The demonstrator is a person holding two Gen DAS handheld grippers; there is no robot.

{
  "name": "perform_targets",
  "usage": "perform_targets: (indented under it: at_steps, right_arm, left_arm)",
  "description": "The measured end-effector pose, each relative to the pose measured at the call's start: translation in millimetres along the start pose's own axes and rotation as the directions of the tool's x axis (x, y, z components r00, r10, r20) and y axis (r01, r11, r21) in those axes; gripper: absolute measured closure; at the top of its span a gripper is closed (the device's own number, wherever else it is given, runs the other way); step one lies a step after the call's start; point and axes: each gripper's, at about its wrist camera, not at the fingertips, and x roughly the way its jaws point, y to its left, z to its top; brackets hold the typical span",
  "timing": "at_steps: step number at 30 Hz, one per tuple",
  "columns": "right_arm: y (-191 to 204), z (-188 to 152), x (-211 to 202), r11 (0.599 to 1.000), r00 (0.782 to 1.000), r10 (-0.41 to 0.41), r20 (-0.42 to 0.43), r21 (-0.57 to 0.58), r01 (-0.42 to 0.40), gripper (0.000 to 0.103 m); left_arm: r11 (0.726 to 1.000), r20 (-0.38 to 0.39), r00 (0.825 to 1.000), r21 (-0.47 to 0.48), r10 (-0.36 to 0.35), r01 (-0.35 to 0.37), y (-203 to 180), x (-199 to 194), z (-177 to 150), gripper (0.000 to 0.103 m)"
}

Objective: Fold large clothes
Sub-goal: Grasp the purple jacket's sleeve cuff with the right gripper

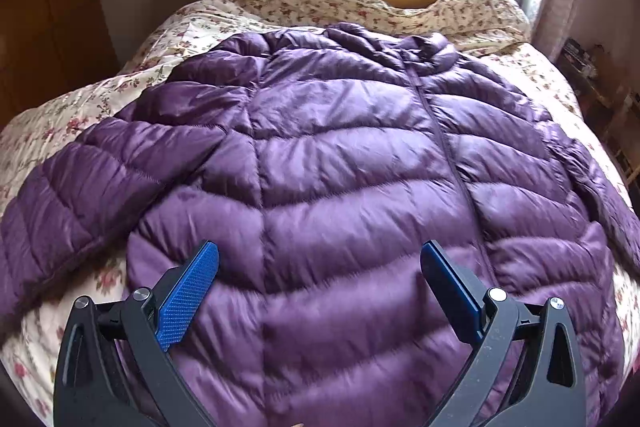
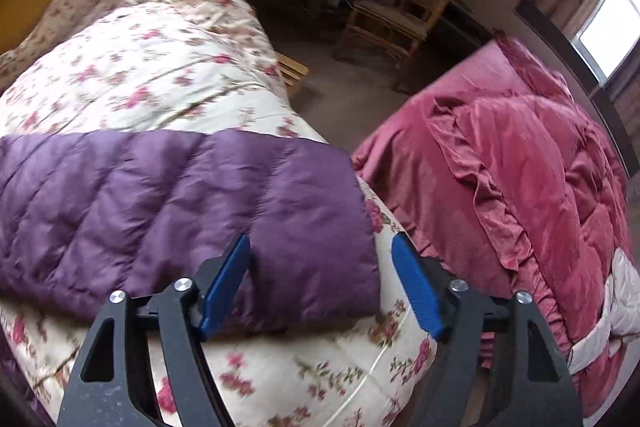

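Your purple jacket (image 1: 340, 167) lies spread, seemingly unfolded, on the bed (image 1: 168, 39), both sleeves out; left tongs (image 1: 320, 267) and right tongs (image 2: 322, 263) gape empty above it.

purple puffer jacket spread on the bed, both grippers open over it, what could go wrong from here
1. The purple jacket looks slick and puffy, so the left gripper, open above its hem, may pinch only the top layer.
2. The sleeve ends near the edge of the floral quilt; the open right gripper could catch the quilt too, or nudge the cuff off the side.
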Motion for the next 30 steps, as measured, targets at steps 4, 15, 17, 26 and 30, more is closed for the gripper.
perform_targets:
  at_steps: [4, 15, 17, 26, 30]
  right_arm:
    - [-8.2, 8.3, 25.7, 0.998, 0.998, 0.009, -0.066, 0.061, -0.005, 0.033]
    - [-13.3, 5.5, 47.3, 0.982, 0.985, 0.131, -0.112, 0.152, -0.113, 0.047]
    - [-6.0, 7.7, 42.6, 0.983, 0.982, 0.155, -0.104, 0.114, -0.143, 0.073]
    - [50.9, 13.1, 8.2, 0.995, 0.999, 0.049, -0.007, -0.083, -0.049, 0.094]
    - [77.5, 19.5, -13.3, 0.988, 0.998, 0.031, 0.062, -0.15, -0.021, 0.094]
  left_arm:
    - [1.0, 0.011, 1.0, -0.009, 0.028, -0.028, 8.5, 9.8, 9.6, 0.003]
    - [0.999, -0.022, 1.0, -0.05, 0.008, -0.009, 25.6, 44.2, 18.0, 0.003]
    - [0.999, -0.02, 1.0, -0.048, 0.011, -0.012, 25.7, 45.1, 17.1, 0.003]
    - [0.999, -0.015, 1.0, -0.048, 0.01, -0.011, 24.5, 45.8, 16.7, 0.003]
    - [0.999, -0.014, 1.0, -0.053, 0.005, -0.006, 25.6, 44.7, 15.6, 0.003]
